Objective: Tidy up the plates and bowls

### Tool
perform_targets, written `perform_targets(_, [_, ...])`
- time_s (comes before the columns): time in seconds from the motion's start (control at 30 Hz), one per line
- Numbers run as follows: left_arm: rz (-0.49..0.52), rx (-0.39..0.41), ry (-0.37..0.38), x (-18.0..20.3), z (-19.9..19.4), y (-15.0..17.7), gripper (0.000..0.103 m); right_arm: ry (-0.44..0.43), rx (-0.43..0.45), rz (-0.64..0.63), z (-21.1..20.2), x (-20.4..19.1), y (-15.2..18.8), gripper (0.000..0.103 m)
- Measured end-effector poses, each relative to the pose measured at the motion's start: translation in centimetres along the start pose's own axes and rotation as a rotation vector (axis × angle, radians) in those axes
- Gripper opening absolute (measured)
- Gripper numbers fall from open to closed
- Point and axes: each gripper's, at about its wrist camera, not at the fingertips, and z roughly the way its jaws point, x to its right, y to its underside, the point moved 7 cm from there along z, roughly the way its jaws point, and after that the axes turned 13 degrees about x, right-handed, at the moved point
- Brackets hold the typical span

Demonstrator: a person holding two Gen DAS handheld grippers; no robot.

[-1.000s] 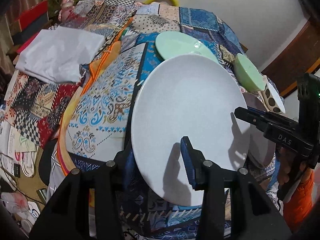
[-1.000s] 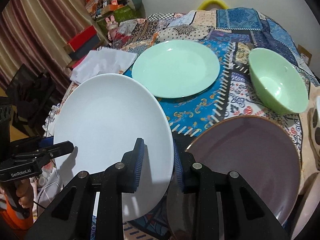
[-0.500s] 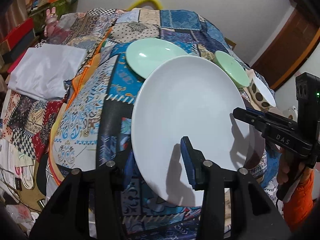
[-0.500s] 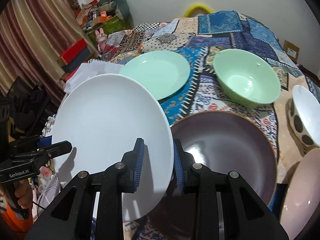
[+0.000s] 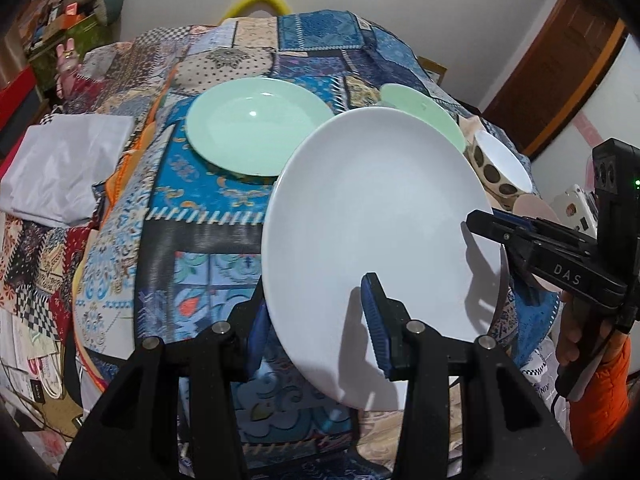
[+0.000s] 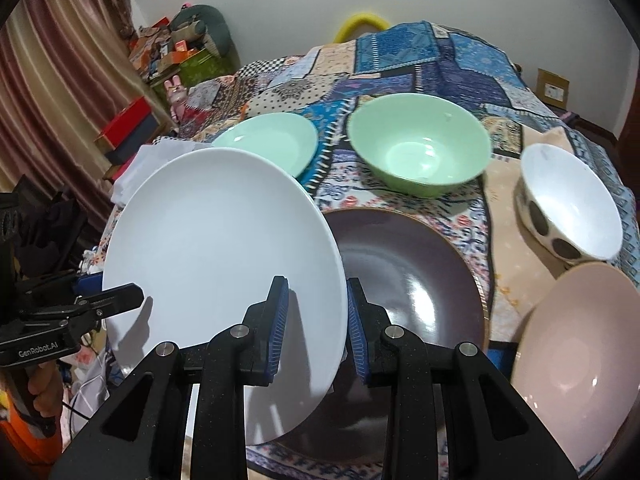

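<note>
Both grippers pinch one round white ceramic plate (image 6: 216, 240) by opposite rim edges: right gripper (image 6: 314, 320), left gripper (image 5: 316, 316). It hangs tilted above the patchwork tablecloth (image 5: 200, 208), overlapping the dark brown plate (image 6: 404, 272). Risks: thin edge grip slipping, or the rim clipping the brown plate or, farther off, the mint green bowl (image 6: 420, 148).

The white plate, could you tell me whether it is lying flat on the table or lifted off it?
Lifted and tilted: the white plate is clamped at opposite rims by the left tool and right tool, partly above the dark plate.
</note>
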Motion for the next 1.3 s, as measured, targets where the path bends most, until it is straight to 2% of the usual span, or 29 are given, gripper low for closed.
perform_targets(0.6, [0.070, -0.059, 0.049, 4.9, 4.0, 0.3, 0.043, 0.070, -0.017, 0.086, -1.4, 5.1, 2.2, 0.026])
perform_targets(1.1, [0.102, -0.114, 0.059, 6.3, 7.1, 1.1, 0.043, 0.132, -0.032, 0.107, -1.2, 7.0, 2.9, 0.027])
perform_targets(1.3, [0.095, -0.134, 0.057, 6.0, 8.0, 1.3, 0.043, 0.130, -0.030, 0.122, -1.2, 7.0, 2.9, 0.027])
